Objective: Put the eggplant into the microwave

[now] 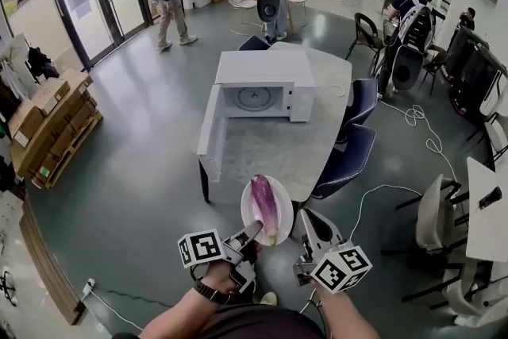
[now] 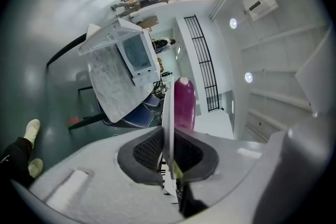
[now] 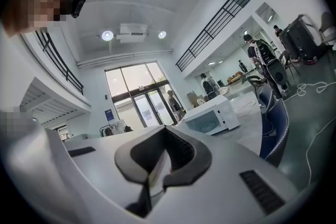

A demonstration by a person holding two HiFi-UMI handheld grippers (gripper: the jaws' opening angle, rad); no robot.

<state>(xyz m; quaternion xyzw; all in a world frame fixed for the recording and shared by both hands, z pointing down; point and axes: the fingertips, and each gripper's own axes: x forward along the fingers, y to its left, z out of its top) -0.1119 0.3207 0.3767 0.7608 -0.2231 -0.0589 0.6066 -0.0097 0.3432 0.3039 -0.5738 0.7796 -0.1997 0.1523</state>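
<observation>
Head view, left gripper (image 1: 251,233): clamped on the near left rim of a white plate (image 1: 284,210), held up by the table's (image 1: 278,151) near edge.
Head view, eggplant (image 1: 266,206): purple, lying lengthways on that plate, stem end toward the person.
Head view, right gripper (image 1: 305,218): just beside the plate's right rim.
Head view, microwave (image 1: 262,91): white, at the table's far left corner, its door (image 1: 210,131) swung wide along the left edge.
Head view, chairs (image 1: 349,159): blue, along the table's right edge.
Left gripper view, left gripper (image 2: 168,152): both pads pinching the plate (image 2: 169,113), seen edge-on; the eggplant (image 2: 184,102) rises beyond them, on the plate's face.
Left gripper view, microwave (image 2: 131,50): ahead on the table (image 2: 113,89), well apart from the plate.
Right gripper view, right gripper (image 3: 157,165): jaws drawn together, nothing sticking out past them.
Right gripper view, microwave (image 3: 212,118): ahead, its cavity showing.
</observation>
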